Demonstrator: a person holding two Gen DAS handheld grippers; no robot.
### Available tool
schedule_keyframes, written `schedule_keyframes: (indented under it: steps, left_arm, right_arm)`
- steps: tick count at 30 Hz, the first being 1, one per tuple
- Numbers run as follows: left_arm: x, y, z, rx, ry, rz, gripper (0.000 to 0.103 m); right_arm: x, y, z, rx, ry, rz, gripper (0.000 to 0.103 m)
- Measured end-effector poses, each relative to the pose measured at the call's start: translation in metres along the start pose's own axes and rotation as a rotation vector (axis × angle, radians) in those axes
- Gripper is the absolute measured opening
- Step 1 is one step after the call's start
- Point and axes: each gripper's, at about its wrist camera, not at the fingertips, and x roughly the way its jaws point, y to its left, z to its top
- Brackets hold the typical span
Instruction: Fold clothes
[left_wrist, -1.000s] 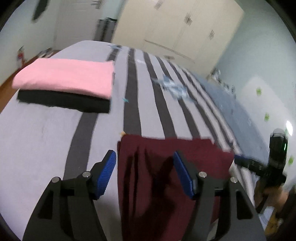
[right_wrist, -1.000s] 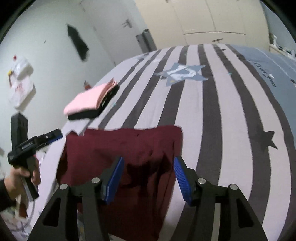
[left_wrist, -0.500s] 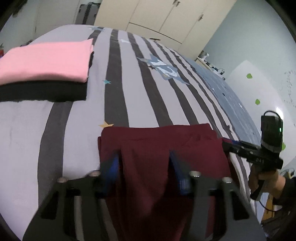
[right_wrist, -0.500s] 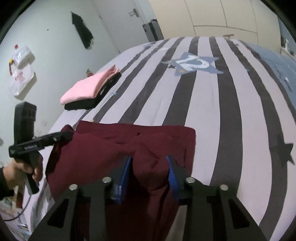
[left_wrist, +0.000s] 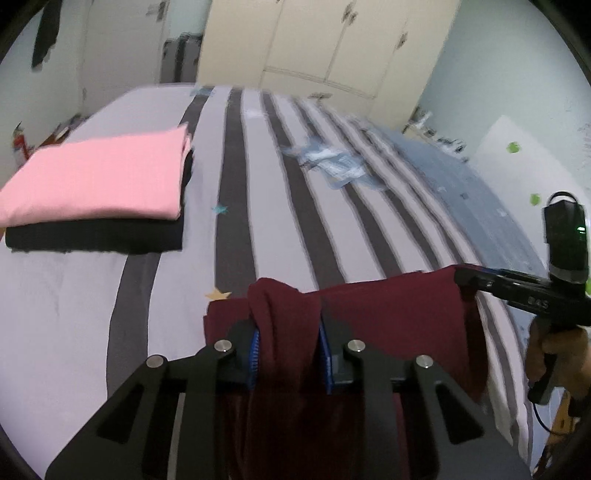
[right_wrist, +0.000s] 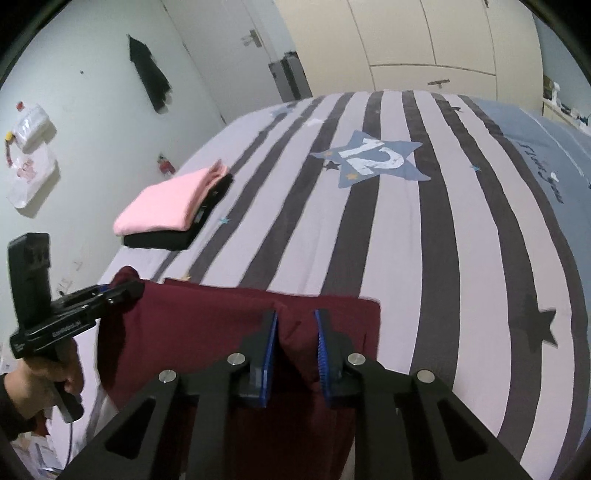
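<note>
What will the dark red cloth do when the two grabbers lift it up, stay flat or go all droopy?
Probably droopy. The dark red cloth already bunches into a soft lump between the left gripper fingers and sags between it and the right gripper. It looks light, so it should lift easily, but its loose lower part will likely dangle.

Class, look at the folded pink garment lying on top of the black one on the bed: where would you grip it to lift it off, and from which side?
Probably best at the pink garment's near edge, where it rests on the black garment. That edge faces the camera and the black layer sticks out beneath it, so a hand-held gripper coming low from the near side could pinch the pink layers alone.
</note>
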Motion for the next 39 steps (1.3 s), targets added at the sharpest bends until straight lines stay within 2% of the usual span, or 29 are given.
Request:
schedule_keyframes:
  steps: [4, 7, 8, 10, 12, 15, 17, 20, 21, 23, 24, 25, 27, 31, 33, 35, 37, 39]
  left_arm:
    - [0.036, 0.006, -0.002, -0.005, 0.064, 0.089, 0.025]
    - [0.043, 0.008, -0.003, -0.022, 0.070, 0.135, 0.036]
    - [0.040, 0.012, -0.003, -0.052, 0.059, 0.133, 0.039]
    - [0.030, 0.020, -0.004, -0.102, 0.023, 0.139, 0.054]
    - [0.018, 0.027, -0.006, -0.139, -0.021, 0.151, 0.063]
    - [0.003, 0.036, -0.005, -0.183, -0.067, 0.183, 0.065]
    - [-0.009, 0.039, -0.003, -0.194, -0.094, 0.244, 0.065]
    - [-0.027, 0.041, -0.001, -0.210, -0.134, 0.284, 0.065]
    - [-0.032, 0.039, 0.000, -0.205, -0.139, 0.285, 0.062]
    - [-0.038, 0.022, -0.002, -0.163, -0.140, 0.256, 0.039]
    - [-0.037, 0.011, -0.003, -0.141, -0.135, 0.239, 0.023]
    - [-0.037, 0.000, -0.005, -0.120, -0.130, 0.223, 0.016]
    - [-0.030, -0.018, -0.008, -0.090, -0.115, 0.197, 0.009]
    - [-0.008, -0.025, -0.016, -0.064, -0.095, 0.214, 0.006]
    - [0.004, -0.026, -0.020, -0.053, -0.086, 0.226, 0.004]
    - [0.015, -0.028, -0.024, -0.042, -0.077, 0.239, 0.002]
    - [0.027, -0.030, -0.028, -0.030, -0.068, 0.251, 0.002]
    - [0.038, -0.031, -0.032, -0.019, -0.059, 0.263, 0.002]
  right_arm:
    - [0.044, -0.009, 0.006, -0.001, 0.074, -0.051, 0.017]
    - [0.058, -0.013, 0.003, 0.004, 0.093, -0.080, 0.020]
    - [0.057, -0.016, 0.002, 0.024, 0.089, -0.081, 0.021]
    - [0.048, -0.026, -0.001, 0.088, 0.062, -0.068, 0.037]
    - [0.039, -0.038, -0.006, 0.141, 0.038, -0.068, 0.043]
    - [0.019, -0.052, -0.010, 0.191, -0.007, -0.131, 0.044]
    - [0.004, -0.061, -0.012, 0.223, -0.040, -0.185, 0.044]
    - [-0.016, -0.058, -0.011, 0.211, -0.096, -0.239, 0.044]
    - [-0.018, -0.049, -0.010, 0.180, -0.100, -0.247, 0.044]
    - [-0.017, -0.023, -0.008, 0.110, -0.096, -0.237, 0.044]
    - [-0.014, -0.010, -0.007, 0.096, -0.097, -0.206, 0.043]
    - [-0.011, 0.004, -0.006, 0.082, -0.097, -0.176, 0.043]
    - [-0.005, 0.030, -0.004, 0.053, -0.100, -0.119, 0.043]
    - [0.023, 0.067, -0.010, -0.002, -0.130, -0.065, 0.040]
    - [0.045, 0.074, -0.016, -0.028, -0.104, -0.083, 0.038]
    - [0.068, 0.064, -0.028, -0.018, -0.046, -0.148, 0.030]
    - [0.081, 0.049, -0.038, -0.005, -0.032, -0.167, 0.007]
    - [0.080, 0.045, -0.043, -0.040, -0.049, -0.180, 0.004]
